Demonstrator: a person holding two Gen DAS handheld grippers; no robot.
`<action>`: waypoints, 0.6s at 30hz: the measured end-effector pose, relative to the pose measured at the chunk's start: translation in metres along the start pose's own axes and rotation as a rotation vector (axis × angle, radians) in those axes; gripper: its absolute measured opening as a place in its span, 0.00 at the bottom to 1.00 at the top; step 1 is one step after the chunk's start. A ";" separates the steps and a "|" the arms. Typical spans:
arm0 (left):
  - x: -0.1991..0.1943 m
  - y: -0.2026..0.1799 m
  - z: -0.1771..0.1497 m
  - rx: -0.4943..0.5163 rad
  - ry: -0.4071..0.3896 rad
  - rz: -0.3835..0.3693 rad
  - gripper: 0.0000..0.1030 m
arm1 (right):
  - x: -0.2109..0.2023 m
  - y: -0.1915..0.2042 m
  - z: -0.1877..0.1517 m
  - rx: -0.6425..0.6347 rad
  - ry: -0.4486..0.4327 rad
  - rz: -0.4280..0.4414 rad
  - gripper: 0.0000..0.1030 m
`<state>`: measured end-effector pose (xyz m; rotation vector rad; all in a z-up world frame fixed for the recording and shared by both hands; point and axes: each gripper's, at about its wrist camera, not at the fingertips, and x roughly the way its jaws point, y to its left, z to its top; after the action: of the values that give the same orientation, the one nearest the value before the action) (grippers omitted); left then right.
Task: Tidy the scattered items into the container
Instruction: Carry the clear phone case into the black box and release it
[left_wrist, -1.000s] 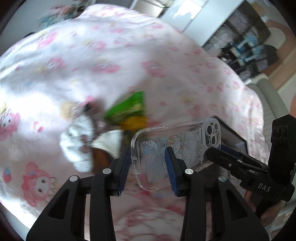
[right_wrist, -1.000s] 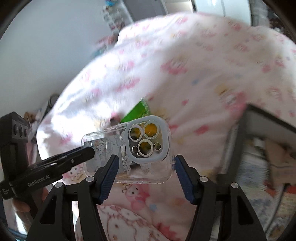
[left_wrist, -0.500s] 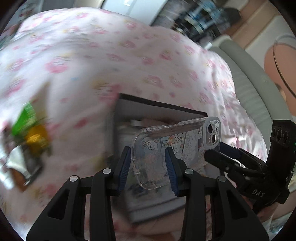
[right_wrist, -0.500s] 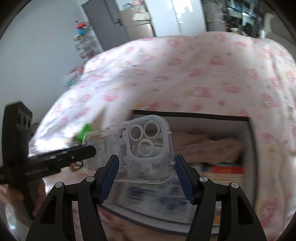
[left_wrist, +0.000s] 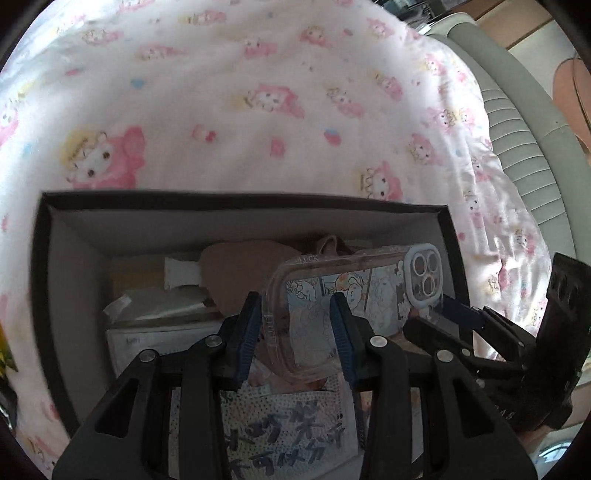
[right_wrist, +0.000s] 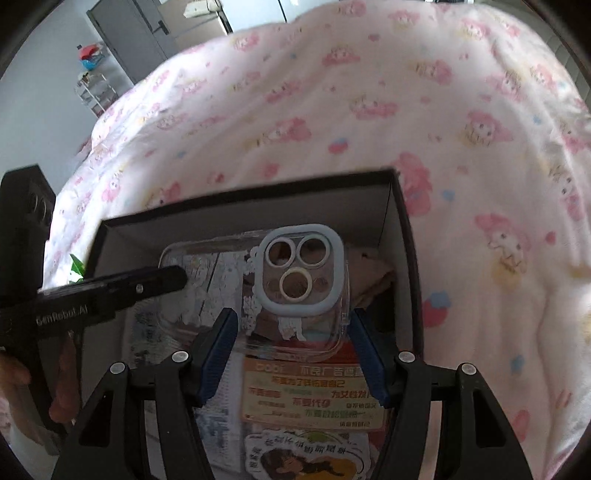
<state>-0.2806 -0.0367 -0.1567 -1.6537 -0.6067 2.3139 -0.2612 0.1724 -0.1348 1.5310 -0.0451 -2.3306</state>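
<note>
A clear phone case (left_wrist: 343, 295) with cartoon art and a pale blue camera ring is held over the open black box (left_wrist: 243, 201). My left gripper (left_wrist: 297, 332) is shut on its near end. My right gripper (right_wrist: 291, 347) is shut across its camera end (right_wrist: 301, 269); its fingers (left_wrist: 454, 314) also show in the left wrist view. The box (right_wrist: 243, 197) holds printed cards, a tan cloth and packets. The left gripper's finger (right_wrist: 147, 282) reaches in from the left in the right wrist view.
The box sits on a pink cartoon-print bedsheet (left_wrist: 258, 92). A green wrapper (right_wrist: 77, 267) peeks out left of the box. A grey padded headboard (left_wrist: 517, 122) runs along the right. A grey cabinet (right_wrist: 136, 29) stands at the far wall.
Both grippers have carried the phone case from over the snack wrappers on the sheet to above the open box. The wrappers have slid out of view to the left.
</note>
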 end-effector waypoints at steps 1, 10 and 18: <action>0.002 0.001 0.000 -0.002 0.003 0.006 0.37 | -0.001 0.001 0.001 -0.011 0.000 -0.013 0.58; -0.027 0.016 -0.015 -0.026 -0.077 -0.026 0.36 | -0.020 0.002 0.001 -0.009 -0.099 -0.044 0.57; -0.010 0.023 -0.020 -0.066 0.002 -0.017 0.26 | 0.008 0.018 -0.007 -0.027 0.033 0.064 0.55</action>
<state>-0.2568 -0.0576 -0.1647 -1.6731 -0.7013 2.3034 -0.2530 0.1540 -0.1406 1.5322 -0.0529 -2.2467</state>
